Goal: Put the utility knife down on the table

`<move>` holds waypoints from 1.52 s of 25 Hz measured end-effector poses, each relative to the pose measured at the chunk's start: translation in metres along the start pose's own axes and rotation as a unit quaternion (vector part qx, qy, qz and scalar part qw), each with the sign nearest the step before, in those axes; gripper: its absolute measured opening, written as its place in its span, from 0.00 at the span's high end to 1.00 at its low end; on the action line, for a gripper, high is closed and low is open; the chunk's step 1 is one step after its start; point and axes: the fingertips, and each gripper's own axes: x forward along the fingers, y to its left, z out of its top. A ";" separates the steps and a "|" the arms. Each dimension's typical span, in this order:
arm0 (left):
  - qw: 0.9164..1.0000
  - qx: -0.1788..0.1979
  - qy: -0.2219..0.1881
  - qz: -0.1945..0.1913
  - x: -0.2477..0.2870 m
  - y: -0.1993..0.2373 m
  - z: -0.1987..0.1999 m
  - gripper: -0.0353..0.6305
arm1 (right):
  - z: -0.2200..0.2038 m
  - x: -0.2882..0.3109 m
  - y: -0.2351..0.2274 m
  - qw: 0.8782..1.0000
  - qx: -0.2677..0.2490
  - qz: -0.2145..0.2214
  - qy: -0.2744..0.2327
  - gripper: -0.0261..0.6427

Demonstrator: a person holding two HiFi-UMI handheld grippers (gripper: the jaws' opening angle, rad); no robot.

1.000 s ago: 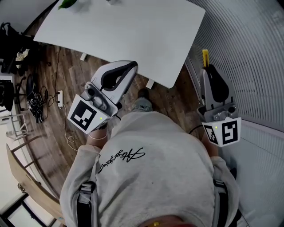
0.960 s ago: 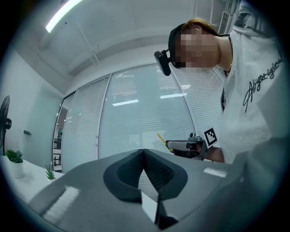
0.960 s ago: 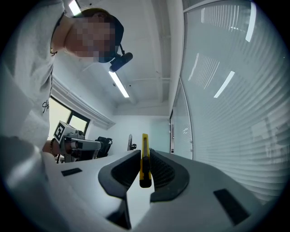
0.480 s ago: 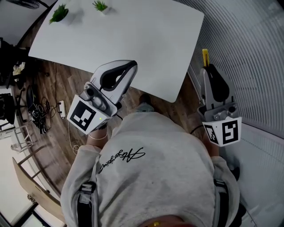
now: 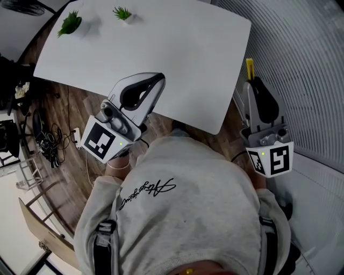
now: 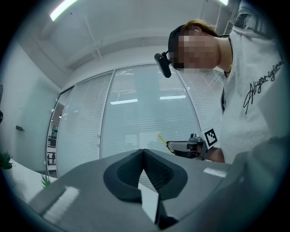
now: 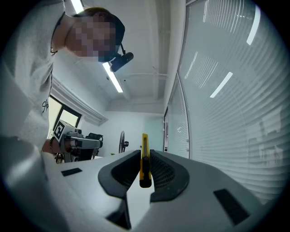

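Note:
A yellow utility knife [image 7: 144, 158] stands upright between the pads of my right gripper [image 7: 145, 155], which is shut on it. In the head view the knife [image 5: 249, 69] sticks out past the right gripper [image 5: 252, 86], off the right edge of the white table [image 5: 161, 48], above the floor. My left gripper [image 5: 155, 81] hangs over the table's near edge. Its jaws meet at the tips [image 6: 144, 152] with nothing between them. The left gripper view also shows the right gripper [image 6: 186, 147] and the knife [image 6: 161, 139].
Two small green plants [image 5: 70, 22] [image 5: 122, 12] stand at the table's far left. Cables and a power strip [image 5: 51, 140] lie on the wooden floor at the left. A wall of slatted blinds [image 5: 312, 64] runs close along the right.
The table has slid nearer and further left in the head view, and both plants have come into sight. Both grippers keep their pose, the knife still gripped.

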 end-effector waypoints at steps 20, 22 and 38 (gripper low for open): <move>0.999 -0.020 -0.001 -0.051 0.039 0.038 -0.018 0.97 | -0.011 0.036 -0.024 0.999 -0.007 -0.031 0.012 0.87; 0.999 -0.018 0.000 -0.045 0.044 0.037 -0.018 0.97 | -0.010 0.036 -0.029 1.000 -0.007 -0.027 0.009 0.87; 0.999 -0.028 0.007 0.016 0.071 0.018 -0.017 0.97 | -0.012 0.038 -0.067 0.999 0.006 0.033 0.022 0.87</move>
